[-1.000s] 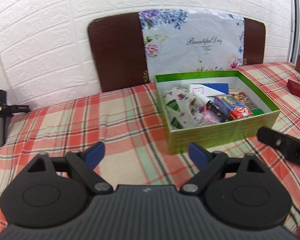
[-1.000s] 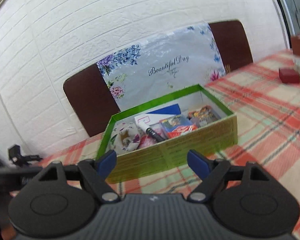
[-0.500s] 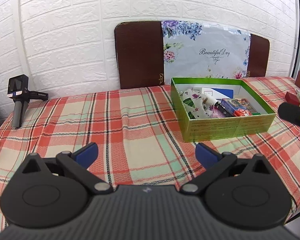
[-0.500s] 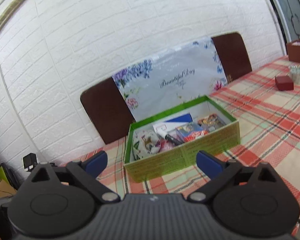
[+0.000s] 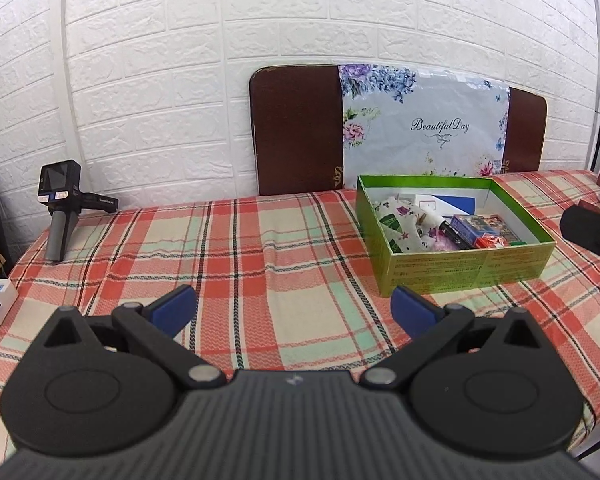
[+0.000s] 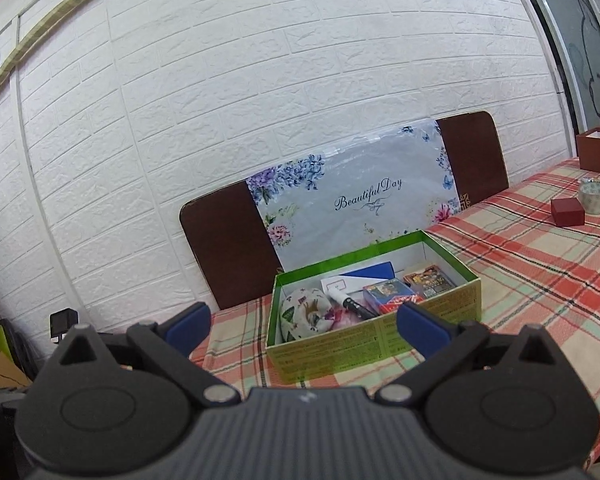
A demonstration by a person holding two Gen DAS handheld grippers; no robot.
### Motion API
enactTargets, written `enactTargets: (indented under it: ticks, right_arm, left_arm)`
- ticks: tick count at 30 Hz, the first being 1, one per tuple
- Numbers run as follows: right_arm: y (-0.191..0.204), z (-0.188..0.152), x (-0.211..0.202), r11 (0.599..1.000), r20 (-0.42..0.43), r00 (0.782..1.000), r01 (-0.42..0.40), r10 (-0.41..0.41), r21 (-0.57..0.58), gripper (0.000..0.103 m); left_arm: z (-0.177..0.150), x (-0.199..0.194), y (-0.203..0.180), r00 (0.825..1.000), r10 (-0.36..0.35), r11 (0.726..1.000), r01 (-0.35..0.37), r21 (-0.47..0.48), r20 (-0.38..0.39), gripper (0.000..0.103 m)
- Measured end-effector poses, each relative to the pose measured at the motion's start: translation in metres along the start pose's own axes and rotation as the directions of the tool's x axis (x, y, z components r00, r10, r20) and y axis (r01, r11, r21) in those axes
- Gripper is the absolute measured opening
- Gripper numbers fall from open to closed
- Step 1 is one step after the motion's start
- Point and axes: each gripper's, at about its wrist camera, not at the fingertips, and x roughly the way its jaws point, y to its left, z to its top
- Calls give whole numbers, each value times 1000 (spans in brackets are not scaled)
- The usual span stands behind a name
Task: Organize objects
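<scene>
Your left gripper [image 5: 294, 308] stands released, jaws spread wide with nothing between them, held over the plaid tablecloth [image 5: 260, 264] short of the green box [image 5: 455, 272]. Your right gripper [image 6: 303, 326] is opening, nothing between its jaws, just before the same box. The box holds a patterned cloth [image 6: 307, 312], a black pen [image 6: 351, 304] and card packs [image 6: 391, 294]; a small red box [image 6: 567, 212] sits well to its right.

Left wrist view: looking slightly downward over the counter [image 5: 260, 248] from its near edge.
Right wrist view: looking nearly level, closer.
Shared: green box [image 5: 463, 266] [image 6: 379, 344].
</scene>
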Motion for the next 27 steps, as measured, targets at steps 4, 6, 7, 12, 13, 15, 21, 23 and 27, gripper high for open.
enactTargets:
  ticks: [4,6,7,12,13,15,21,23,27]
  right_arm:
    - [-10,-1,4,1000,-11,1000,7,-6,25,103]
    - [-14,-2,7,999,-17,1000,16,-16,34,103]
    - [-17,-3,9,999,-22,1000,22,-21,40,103]
    - [-30,-3,15,996,-41,999,34,-31,81,103]
    - [-31,-4,17,996,-44,999,36,-32,85,103]
    - [-33,-5,19,995,-48,998,39,-35,93,103]
    - [-36,-8,26,994,-64,997,43,-37,101,103]
    - [-35,-10,29,994,-73,997,43,-36,102,103]
    - [-36,-11,31,994,-77,996,44,-36,104,103]
  left_arm:
    - [-1,1,-6,1000,-2,1000,2,24,4,103]
    - [-3,3,-9,1000,-3,999,3,33,-4,103]
    - [-3,5,-11,1000,-4,999,5,36,-10,103]
    - [-4,10,-17,1000,-5,999,7,43,-29,103]
    - [-5,10,-18,999,-2,999,4,43,-32,103]
    - [-5,12,-18,999,0,999,2,43,-38,103]
    - [-7,14,-21,1000,0,998,2,62,-30,103]
    - [-7,14,-23,1000,4,998,-2,66,-31,103]
    - [-6,16,-23,999,8,998,-5,67,-41,103]
